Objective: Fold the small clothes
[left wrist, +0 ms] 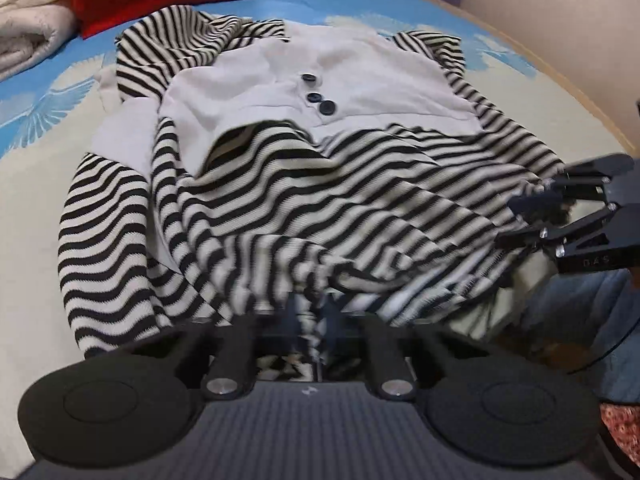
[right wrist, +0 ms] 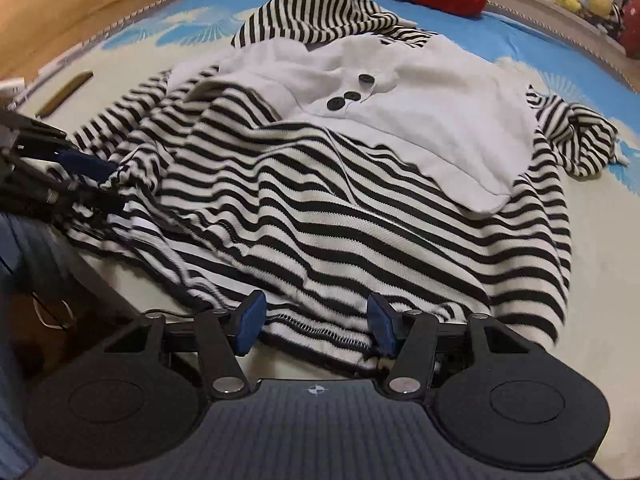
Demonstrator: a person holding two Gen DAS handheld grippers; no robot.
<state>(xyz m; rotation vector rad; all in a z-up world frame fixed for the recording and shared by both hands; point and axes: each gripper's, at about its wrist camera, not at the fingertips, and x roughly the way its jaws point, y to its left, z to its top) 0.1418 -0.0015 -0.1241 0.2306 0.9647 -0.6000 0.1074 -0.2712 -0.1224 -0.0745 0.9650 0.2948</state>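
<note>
Your left gripper (left wrist: 312, 316) pinches the striped top (left wrist: 304, 200) at its hem (to lift it for folding); your right gripper (right wrist: 316, 320) stands half-wide, the hem not yet pinched.

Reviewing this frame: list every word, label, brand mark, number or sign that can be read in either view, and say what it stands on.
"D A S": faint raised letters on the black body of the right gripper, seen in the left wrist view; blurred, so the reading is uncertain.
Small white emblem, no letters: on the ribbed grey housing in the right wrist view.
A similar small mark on the housing in the left wrist view is too blurred to read.
No text shows on the striped top.
</note>
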